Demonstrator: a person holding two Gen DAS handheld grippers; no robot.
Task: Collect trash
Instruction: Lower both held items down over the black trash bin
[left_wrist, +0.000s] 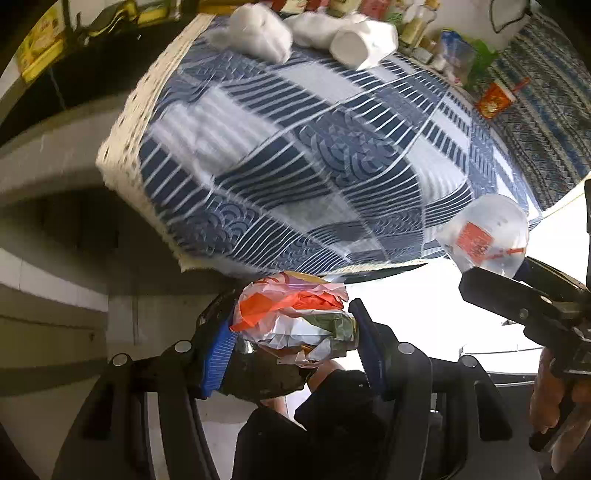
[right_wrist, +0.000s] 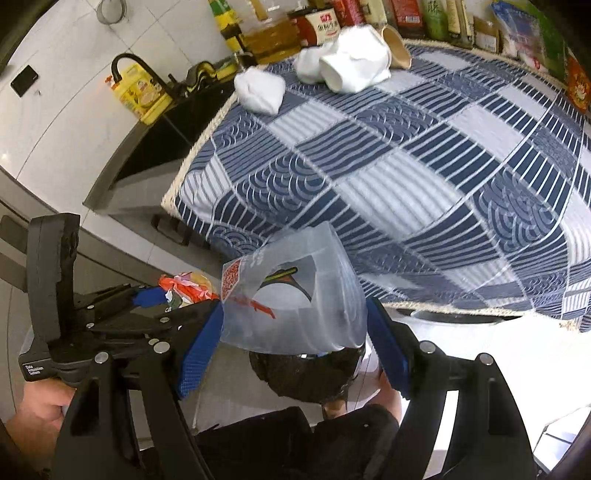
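Two pieces are already lifted: a crumpled orange-and-white wrapper (left_wrist: 295, 317) pinched in the left gripper (left_wrist: 293, 339), and a clear plastic cup (right_wrist: 291, 299) clamped in the right gripper (right_wrist: 295, 332), both past the near table edge. White crumpled tissues (right_wrist: 260, 90) and a tipped white cup (right_wrist: 354, 68) remain on the blue patterned tablecloth (right_wrist: 406, 166), apparently still to collect

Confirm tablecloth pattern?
Navy-and-pale-blue patchwork of stripes and wave scales on the tablecloth; clearest in the right wrist view.

My left gripper (left_wrist: 295, 328) covers the wrapper's (left_wrist: 291, 314) sides. The tablecloth (left_wrist: 295, 166) blurs here, the bottles (right_wrist: 369, 14) are cut off above, and the cup's (right_wrist: 295, 314) print is unreadable.
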